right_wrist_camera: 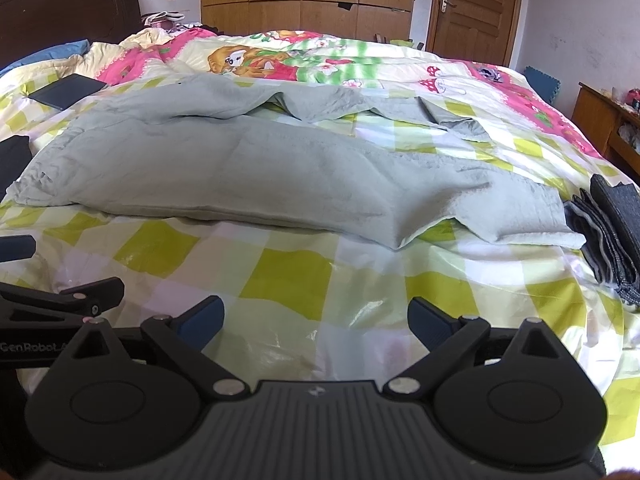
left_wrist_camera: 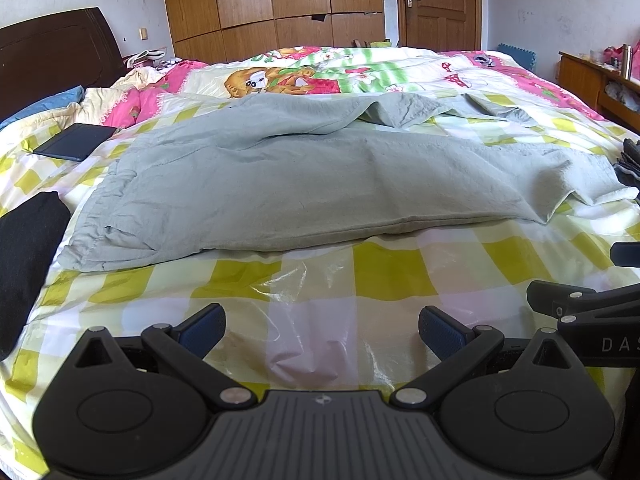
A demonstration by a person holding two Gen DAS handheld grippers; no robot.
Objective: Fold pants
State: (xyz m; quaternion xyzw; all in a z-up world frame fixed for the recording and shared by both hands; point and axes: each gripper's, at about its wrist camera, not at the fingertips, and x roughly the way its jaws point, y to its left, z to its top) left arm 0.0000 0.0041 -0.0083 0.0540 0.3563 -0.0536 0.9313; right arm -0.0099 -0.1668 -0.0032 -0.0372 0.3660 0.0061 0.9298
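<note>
Pale grey-green pants (left_wrist_camera: 304, 184) lie spread sideways on the checked bed cover, waistband at the left, leg ends at the right; one leg is rumpled behind the other. They also show in the right wrist view (right_wrist_camera: 256, 172). My left gripper (left_wrist_camera: 322, 330) is open and empty, hovering over the cover short of the pants' near edge. My right gripper (right_wrist_camera: 316, 320) is open and empty, likewise short of the pants. Each gripper's side shows in the other's view.
A black garment (left_wrist_camera: 24, 264) lies at the left of the bed. A folded dark grey stack (right_wrist_camera: 612, 228) lies at the right. A dark tablet (left_wrist_camera: 76, 142) sits at the far left. A bunched quilt (left_wrist_camera: 304, 72) is behind the pants. A wooden shelf (right_wrist_camera: 604, 120) stands at the right.
</note>
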